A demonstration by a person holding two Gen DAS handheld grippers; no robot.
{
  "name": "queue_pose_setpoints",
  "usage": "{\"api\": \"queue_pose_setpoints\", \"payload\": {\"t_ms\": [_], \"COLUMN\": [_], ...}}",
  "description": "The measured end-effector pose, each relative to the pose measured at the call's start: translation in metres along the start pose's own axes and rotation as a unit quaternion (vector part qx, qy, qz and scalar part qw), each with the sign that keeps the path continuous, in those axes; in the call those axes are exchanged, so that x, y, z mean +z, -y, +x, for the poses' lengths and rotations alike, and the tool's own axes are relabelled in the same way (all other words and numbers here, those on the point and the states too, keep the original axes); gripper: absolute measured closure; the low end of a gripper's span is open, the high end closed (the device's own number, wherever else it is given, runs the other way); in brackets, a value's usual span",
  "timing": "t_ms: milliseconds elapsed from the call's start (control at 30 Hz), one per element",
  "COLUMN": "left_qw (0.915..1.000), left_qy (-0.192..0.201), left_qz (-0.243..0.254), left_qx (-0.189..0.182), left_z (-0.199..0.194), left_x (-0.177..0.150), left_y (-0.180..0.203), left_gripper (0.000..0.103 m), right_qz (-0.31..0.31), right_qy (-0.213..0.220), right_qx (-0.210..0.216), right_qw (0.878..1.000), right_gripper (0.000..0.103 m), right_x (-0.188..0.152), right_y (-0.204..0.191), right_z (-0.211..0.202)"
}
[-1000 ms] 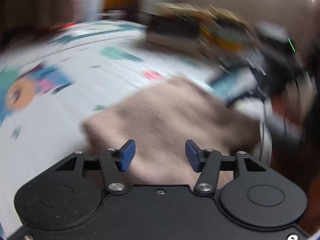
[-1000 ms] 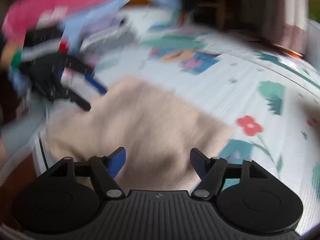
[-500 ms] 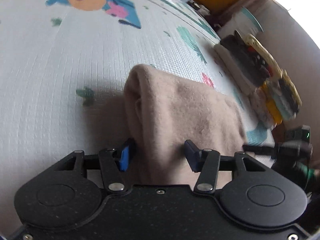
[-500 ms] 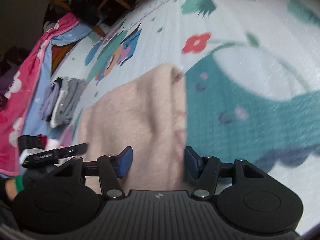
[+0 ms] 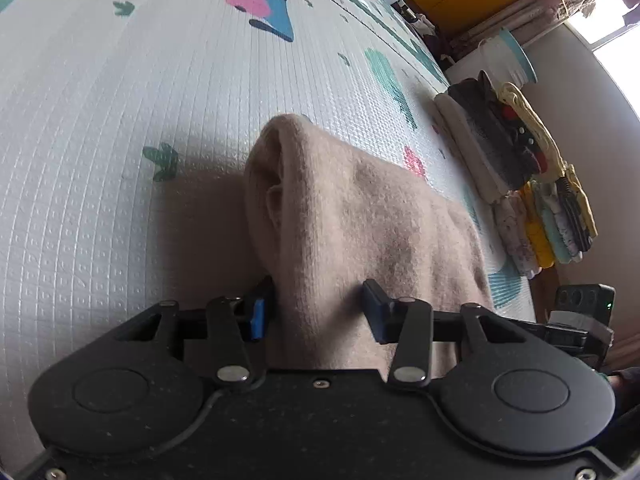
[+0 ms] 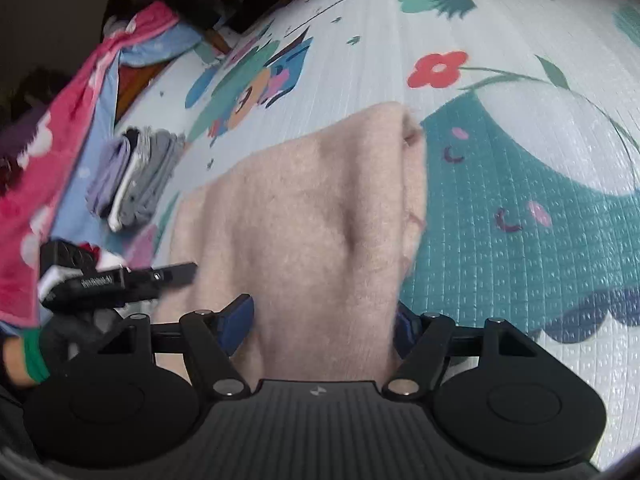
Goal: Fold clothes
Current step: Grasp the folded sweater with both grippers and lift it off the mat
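- The beige knit garment (image 5: 360, 216) lies on the play mat (image 5: 100, 152), already folded into a thick bundle, with its rolled fold edge pointing away from both cameras. It's out on the open middle of the mat, well away from the mat's far edge.
- The left gripper (image 5: 318, 312) has the near-left part of the bundle between its jaws, and they're closing. The left blue pad sits right against the fabric's side and the right pad is pressed into the top, so I'd call that a grip on the garment.
- The right gripper (image 6: 324, 320) straddles the near-right part of the garment (image 6: 304, 216). Its jaws are opening a bit, with cloth between them but a gap visible at the left pad, so that side looks loose to me.
- My take on doing this step well: get both grips through all the layers, not just the top one, or the fold slides apart once it's lifted. The right side should close properly first.
- Keep both hands level and moving together, because thick knit sags in the middle.
- In the left view, a row of folded clothes (image 5: 520, 184) sits along the mat's right edge, apart from the garment, probably where this one ends up.
- In the right view, a small grey folded pile (image 6: 136, 176) sits by the mat's left edge, next to a pink and blue blanket (image 6: 52, 168).
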State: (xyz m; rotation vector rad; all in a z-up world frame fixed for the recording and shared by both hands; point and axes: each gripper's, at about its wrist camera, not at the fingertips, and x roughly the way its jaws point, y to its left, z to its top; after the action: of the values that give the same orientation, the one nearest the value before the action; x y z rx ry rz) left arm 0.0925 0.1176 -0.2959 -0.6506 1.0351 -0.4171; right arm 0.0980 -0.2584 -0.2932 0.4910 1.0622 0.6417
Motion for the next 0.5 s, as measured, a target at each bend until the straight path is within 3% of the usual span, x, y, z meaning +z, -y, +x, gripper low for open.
{"api": "queue_pose_setpoints", "payload": {"t_ms": [67,267,400,467,500], "left_qw": [1.0,0.9994,0.9988,0.9984,0.9983], "left_qy": [-0.005,0.0,0.043,0.055,0.054], "left_qz": [0.0,-0.026,-0.02,-0.016,-0.013], "left_qx": [-0.005,-0.024,-0.015,0.001,0.017], "left_z": [0.0,-0.005,-0.021,-0.026,-0.027], "left_x": [-0.003,0.004,0.022,0.031,0.034], "left_y": [0.0,-0.007,-0.012,-0.014,-0.016], "left_gripper": [0.071,0.079,0.079,0.074,0.058], "right_qz": [0.026,0.034,-0.058,-0.111,-0.119], "right_qy": [0.004,-0.011,-0.008,0.0,0.001], "right_qx": [0.005,0.033,0.048,0.039,0.033], "right_qw": [1.0,0.999,0.997,0.993,0.992], "right_gripper": [0.055,0.063,0.064,0.062,0.057], "right_x": [0.0,0.009,0.036,0.056,0.065], "right_y": [0.01,0.006,-0.018,-0.031,-0.033], "right_z": [-0.004,0.006,0.016,0.025,0.029]}}
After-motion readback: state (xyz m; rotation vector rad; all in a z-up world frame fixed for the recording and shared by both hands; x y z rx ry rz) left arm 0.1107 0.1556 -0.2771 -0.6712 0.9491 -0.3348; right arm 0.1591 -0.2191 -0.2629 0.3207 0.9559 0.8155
